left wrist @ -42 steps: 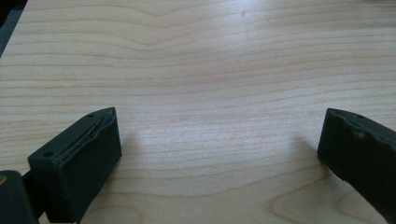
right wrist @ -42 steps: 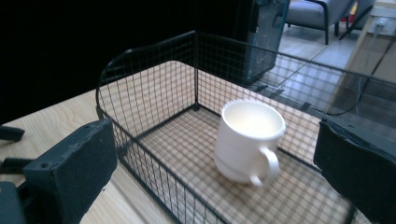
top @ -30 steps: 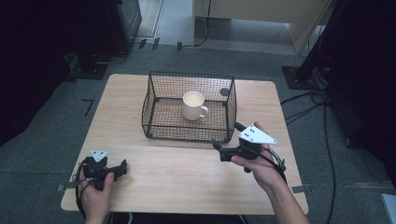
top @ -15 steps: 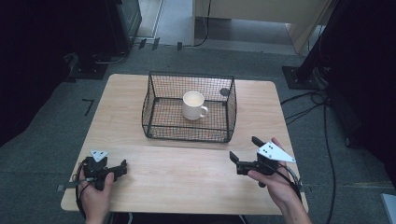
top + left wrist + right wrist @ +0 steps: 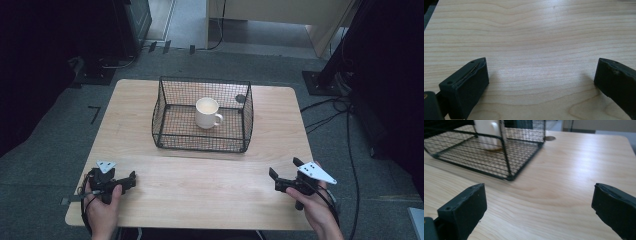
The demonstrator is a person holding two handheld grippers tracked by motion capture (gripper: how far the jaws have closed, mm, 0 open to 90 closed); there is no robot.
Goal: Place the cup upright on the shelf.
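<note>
Right gripper (image 5: 283,174) low over table (image 5: 200,190), jaws wide apart.

Each hand holds a black gripper. The left gripper (image 5: 127,181) and the right gripper (image 5: 282,172) each carry a pale grey three-cornered plate with small dark holes on top. Thin black cables loop over both hands. The blocky, matt black jaws have small screw holes in their upper faces and worn edges.

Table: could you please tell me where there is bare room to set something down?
Bare wood lies between the left hand-held gripper and right hand-held gripper, and beside the basket. The middle is crowded by it, holding the mug.
</note>
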